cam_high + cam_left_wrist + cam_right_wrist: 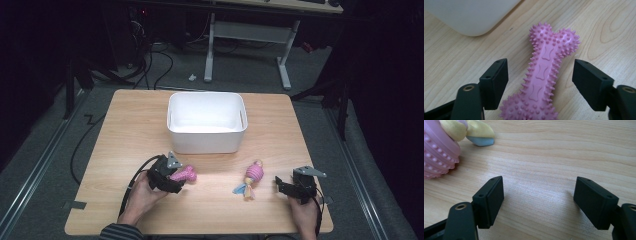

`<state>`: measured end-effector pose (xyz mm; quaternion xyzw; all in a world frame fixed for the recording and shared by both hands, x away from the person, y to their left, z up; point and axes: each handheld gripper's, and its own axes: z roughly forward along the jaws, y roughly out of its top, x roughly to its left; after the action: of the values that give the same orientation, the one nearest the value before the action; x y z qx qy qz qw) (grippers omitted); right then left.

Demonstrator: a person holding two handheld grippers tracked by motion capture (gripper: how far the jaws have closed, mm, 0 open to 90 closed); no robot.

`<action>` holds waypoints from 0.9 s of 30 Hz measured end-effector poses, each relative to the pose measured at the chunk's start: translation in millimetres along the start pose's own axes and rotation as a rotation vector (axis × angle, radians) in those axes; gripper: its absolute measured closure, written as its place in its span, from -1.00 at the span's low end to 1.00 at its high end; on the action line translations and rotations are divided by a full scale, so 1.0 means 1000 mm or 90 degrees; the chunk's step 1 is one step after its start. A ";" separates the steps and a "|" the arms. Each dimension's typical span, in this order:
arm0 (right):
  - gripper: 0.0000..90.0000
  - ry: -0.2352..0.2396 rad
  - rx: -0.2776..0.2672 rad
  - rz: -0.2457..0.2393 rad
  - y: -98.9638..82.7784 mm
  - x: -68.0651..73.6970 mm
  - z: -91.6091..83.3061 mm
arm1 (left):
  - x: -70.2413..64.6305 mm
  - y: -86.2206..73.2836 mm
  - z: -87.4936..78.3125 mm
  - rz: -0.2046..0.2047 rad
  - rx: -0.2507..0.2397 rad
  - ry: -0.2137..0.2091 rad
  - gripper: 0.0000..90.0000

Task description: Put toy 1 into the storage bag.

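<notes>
The left gripper (540, 77) is about to grab the pink bone toy (544, 75). The toy lies flat on the tabletop (125, 140), between the open fingers (496, 80), which do not touch it. Next they need to squeeze it. The right gripper (539, 200) is open and holds nothing.

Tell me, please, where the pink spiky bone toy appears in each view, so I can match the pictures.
High view: the pink bone toy lies at lower left of the table, at the left gripper, in front of the white bin.
Left gripper view: it fills the centre, between the open jaws, untouched.
Right gripper view: not in it.
Shared landmark: the white bin's corner, upper left in the left gripper view.
</notes>
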<state>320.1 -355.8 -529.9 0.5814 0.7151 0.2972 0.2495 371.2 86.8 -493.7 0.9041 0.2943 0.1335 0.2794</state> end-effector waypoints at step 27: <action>-0.46 0.001 0.000 -0.001 0.000 0.000 0.000 | 0.006 0.000 0.018 0.010 0.016 -0.046 0.11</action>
<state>320.0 -355.7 -529.9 0.5803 0.7159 0.2974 0.2494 383.4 83.3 -508.1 0.9141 0.2789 0.0992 0.2771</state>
